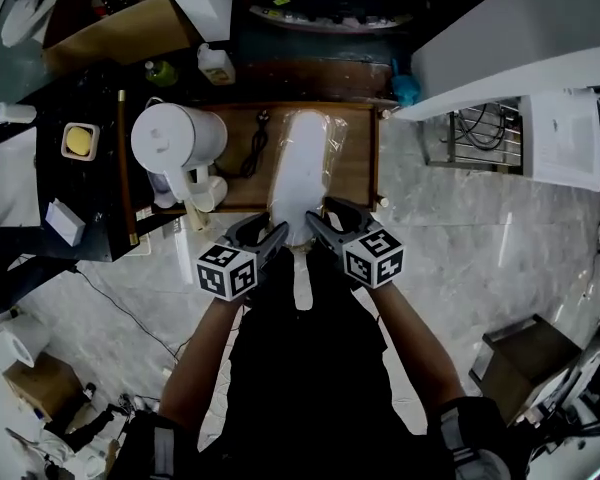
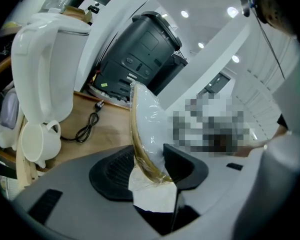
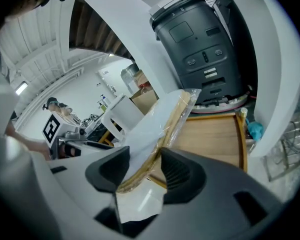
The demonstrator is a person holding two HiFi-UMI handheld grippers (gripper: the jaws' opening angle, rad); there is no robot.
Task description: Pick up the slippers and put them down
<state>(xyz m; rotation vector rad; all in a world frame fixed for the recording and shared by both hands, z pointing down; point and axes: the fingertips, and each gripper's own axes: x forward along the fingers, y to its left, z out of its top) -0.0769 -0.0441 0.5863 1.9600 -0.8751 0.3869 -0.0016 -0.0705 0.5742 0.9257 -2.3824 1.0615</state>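
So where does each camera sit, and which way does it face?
Head view: on the head, looking steeply down at the slippers; forearms, left tongs, right tongs show.
Left gripper view: on left tongs, looking along them at slippers, kettle.
Right gripper view: on right tongs, looking along them at slippers, tray.
Gripper views share the black appliance.

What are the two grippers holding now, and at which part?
The left gripper and right gripper clamp the white plastic-wrapped slippers at their near end, one on each side.
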